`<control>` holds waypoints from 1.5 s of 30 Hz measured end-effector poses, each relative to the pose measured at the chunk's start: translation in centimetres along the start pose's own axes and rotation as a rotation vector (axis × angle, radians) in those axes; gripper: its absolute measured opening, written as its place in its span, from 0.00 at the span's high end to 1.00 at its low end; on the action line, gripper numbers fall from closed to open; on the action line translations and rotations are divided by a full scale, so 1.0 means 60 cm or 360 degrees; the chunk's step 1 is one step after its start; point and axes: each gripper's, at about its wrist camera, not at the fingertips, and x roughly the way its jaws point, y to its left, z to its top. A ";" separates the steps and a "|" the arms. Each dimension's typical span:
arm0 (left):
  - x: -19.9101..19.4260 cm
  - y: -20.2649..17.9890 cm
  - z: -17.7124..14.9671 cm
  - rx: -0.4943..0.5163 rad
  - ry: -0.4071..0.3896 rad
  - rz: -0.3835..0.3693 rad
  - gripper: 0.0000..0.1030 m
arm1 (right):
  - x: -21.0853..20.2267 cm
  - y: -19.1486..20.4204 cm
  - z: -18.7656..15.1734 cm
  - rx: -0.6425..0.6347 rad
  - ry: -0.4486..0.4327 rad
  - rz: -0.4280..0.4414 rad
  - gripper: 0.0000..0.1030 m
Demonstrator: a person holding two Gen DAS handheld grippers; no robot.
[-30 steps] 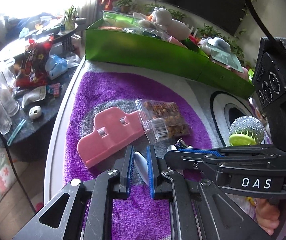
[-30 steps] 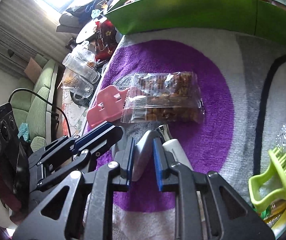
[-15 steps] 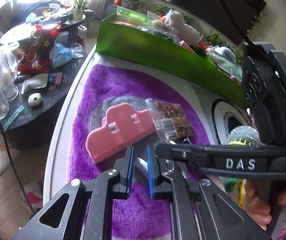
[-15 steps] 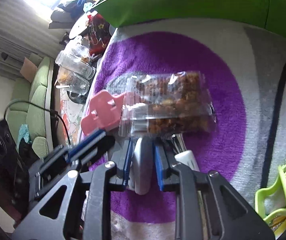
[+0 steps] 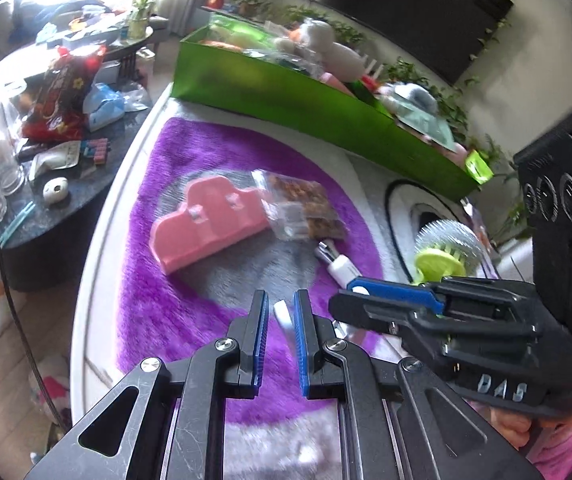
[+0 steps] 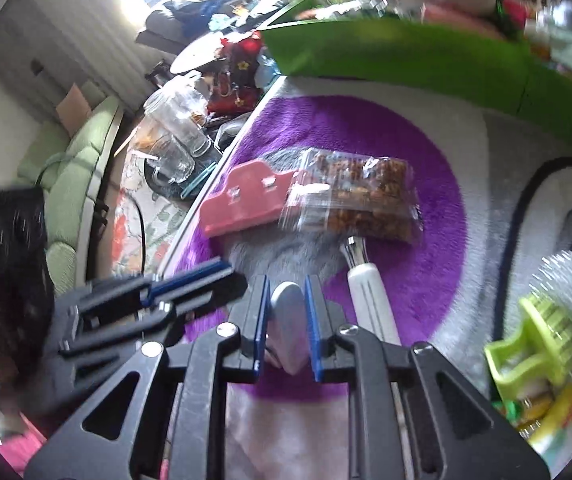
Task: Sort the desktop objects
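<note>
Left wrist view: the left gripper [image 5: 280,296] is clenched on a white strip [image 5: 283,313], thin and seen edge-on, which stands between the blue pads just above a purple rug [image 5: 154,280]. Beyond the fingertips a pink clip [image 5: 210,228] lies flat on the rug, its far end touching a clear snack packet [image 5: 302,208] of brown pieces. A white-handled tool [image 5: 340,266] with a metal tip lies just past the packet's near corner. The right gripper [image 5: 350,298] reaches in from the right, its tips near the left one's and partly covering a steel scrubber [image 5: 450,236] with a lime-green handle. A long green box [image 5: 286,92], filled with soft toys and packets, runs along the far edge of the rug. To the left, lower down, a dark side table [image 5: 66,216] carries glasses and a red bag.

Right wrist view: the right gripper [image 6: 286,280] grips a pale rounded piece [image 6: 286,308], flat and greyish-white, its rounded end poking up between the pads; the jaws have just been closing on it. Whether it is the same thing the other gripper holds cannot be told. The left gripper [image 6: 232,274] comes in from the left, tips just beside the right one's. Ahead lie the pink clip [image 6: 246,200] and the snack packet [image 6: 354,200], overlapping; the white-handled tool [image 6: 370,296] lies just to the right of the fingers. The scrubber [image 6: 566,284] and its green handle sit at the right edge, blurred, and the green box [image 6: 406,52] crosses the top.
</note>
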 end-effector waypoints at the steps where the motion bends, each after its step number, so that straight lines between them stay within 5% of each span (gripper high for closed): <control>1: -0.003 -0.005 -0.005 0.0015 0.0005 -0.0013 0.90 | -0.009 0.004 -0.013 -0.0032 -0.0010 -0.0023 0.82; 9: -0.022 -0.052 -0.059 0.0162 0.0088 0.0031 0.90 | -0.038 0.014 -0.081 -0.0063 0.0043 -0.0056 0.82; 21: -0.020 -0.052 -0.126 0.0089 0.0114 0.0097 0.90 | -0.025 0.017 -0.150 0.0007 0.0058 -0.0022 0.80; 28: -0.018 -0.050 -0.139 0.0105 0.0018 0.0147 0.90 | -0.026 0.023 -0.158 -0.0030 -0.0109 -0.0074 0.80; 45: -0.039 -0.089 -0.130 0.0297 -0.0150 0.0186 0.90 | -0.055 0.019 -0.155 -0.0039 -0.0208 -0.0075 0.89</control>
